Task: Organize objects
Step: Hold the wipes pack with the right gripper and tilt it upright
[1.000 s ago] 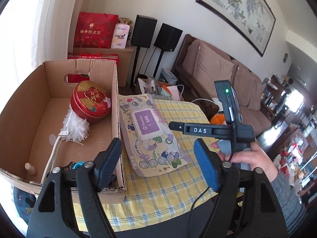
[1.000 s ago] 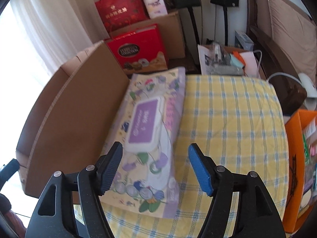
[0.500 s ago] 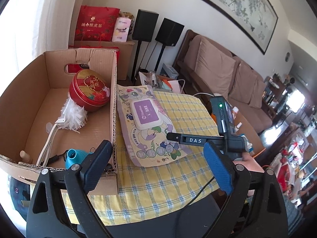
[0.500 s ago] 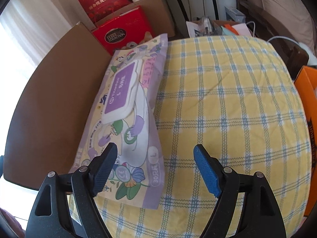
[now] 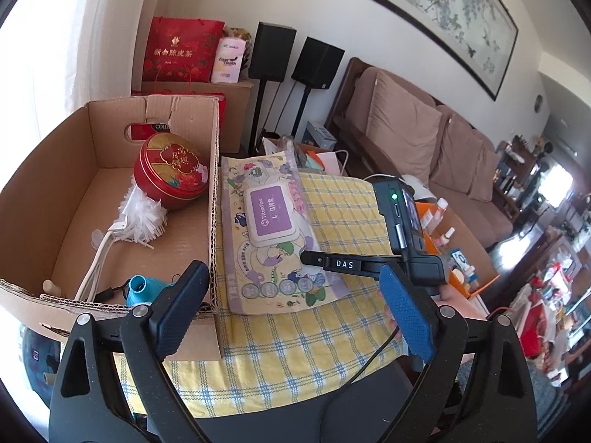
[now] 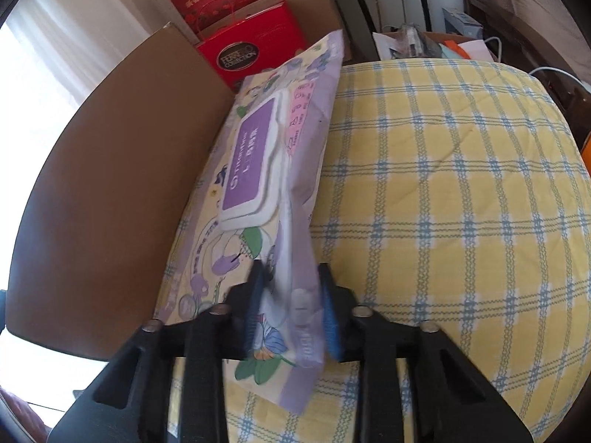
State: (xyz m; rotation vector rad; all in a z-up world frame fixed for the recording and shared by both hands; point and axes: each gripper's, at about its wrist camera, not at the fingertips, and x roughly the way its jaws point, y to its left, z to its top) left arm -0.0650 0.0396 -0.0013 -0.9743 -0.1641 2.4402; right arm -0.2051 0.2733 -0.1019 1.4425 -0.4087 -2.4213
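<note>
A purple and yellow wipes pack (image 5: 271,232) lies on the yellow checked tablecloth (image 5: 332,332), beside the open cardboard box (image 5: 213,184). My right gripper (image 6: 291,277) is closing on the pack's near right edge (image 6: 295,243), which is pinched up between both pads. In the left wrist view, the right gripper (image 5: 308,257) reaches over the pack from the right. My left gripper (image 5: 291,288) hangs open above the table's near edge with nothing between its fingers. Inside the box are a red round tin (image 5: 171,170), a white duster (image 5: 142,217) and a teal item (image 5: 142,289).
The box's outer wall (image 6: 110,184) stands directly left of the pack. Red gift bags (image 5: 181,51) and a red chocolate box (image 6: 251,51) sit behind. An orange bag (image 5: 436,221) with bottles is at the table's right, a brown sofa (image 5: 424,140) beyond.
My right gripper has come down onto the pack's near right edge and closed on it, bunching the edge up. My left gripper opened wider and then stayed still.
</note>
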